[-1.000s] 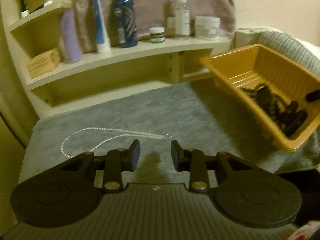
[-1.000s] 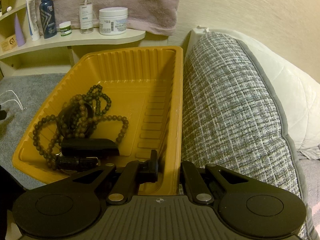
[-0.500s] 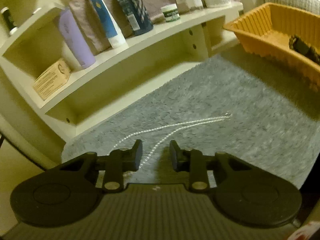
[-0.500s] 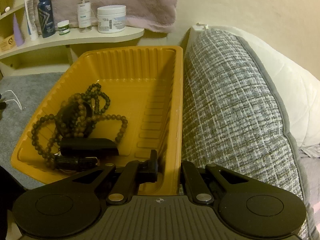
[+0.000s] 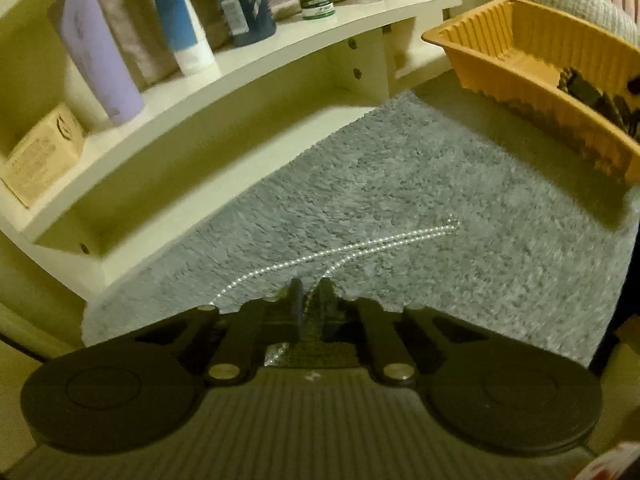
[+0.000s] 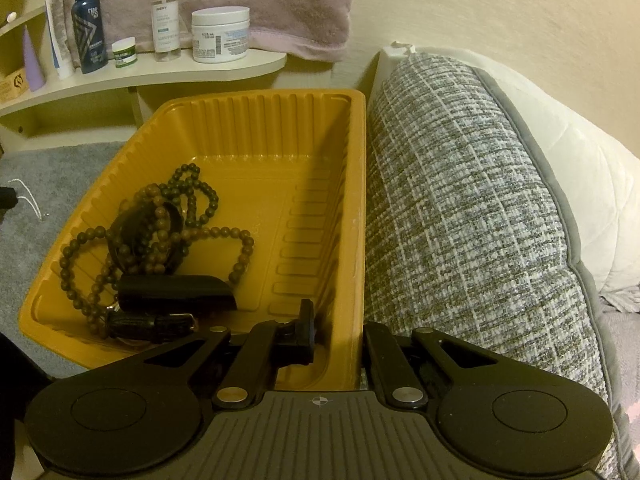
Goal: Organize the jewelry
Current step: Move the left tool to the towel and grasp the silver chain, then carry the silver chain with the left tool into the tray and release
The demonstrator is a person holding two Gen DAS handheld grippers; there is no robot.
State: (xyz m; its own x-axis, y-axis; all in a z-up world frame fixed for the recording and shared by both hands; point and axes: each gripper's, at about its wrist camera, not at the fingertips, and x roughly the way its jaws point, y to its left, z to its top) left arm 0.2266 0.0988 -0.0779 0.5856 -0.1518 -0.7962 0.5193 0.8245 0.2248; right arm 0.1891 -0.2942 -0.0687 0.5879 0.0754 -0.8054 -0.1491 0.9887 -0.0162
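Note:
A thin silver chain necklace point(image 5: 360, 246) lies on the grey fluffy mat point(image 5: 440, 184). My left gripper point(image 5: 310, 298) is shut on the near end of the chain, low over the mat. The chain also shows at the far left of the right wrist view point(image 6: 32, 200). My right gripper point(image 6: 338, 320) is shut on the near right wall of the orange tray point(image 6: 356, 200). The tray holds a brown bead necklace point(image 6: 160, 232) and black strap-like items point(image 6: 176, 292). The tray shows at the upper right of the left wrist view point(image 5: 520, 76).
A cream shelf point(image 5: 240, 92) with bottles, tubes, jars and a small box stands behind the mat. A grey-white woven cushion point(image 6: 460, 220) lies against the tray's right side. A mauve towel point(image 6: 280, 0) hangs on the wall.
My left gripper has closed on the near end of the silver chain and moved closer to it. My right gripper stays clamped on the tray wall, shifted very little.

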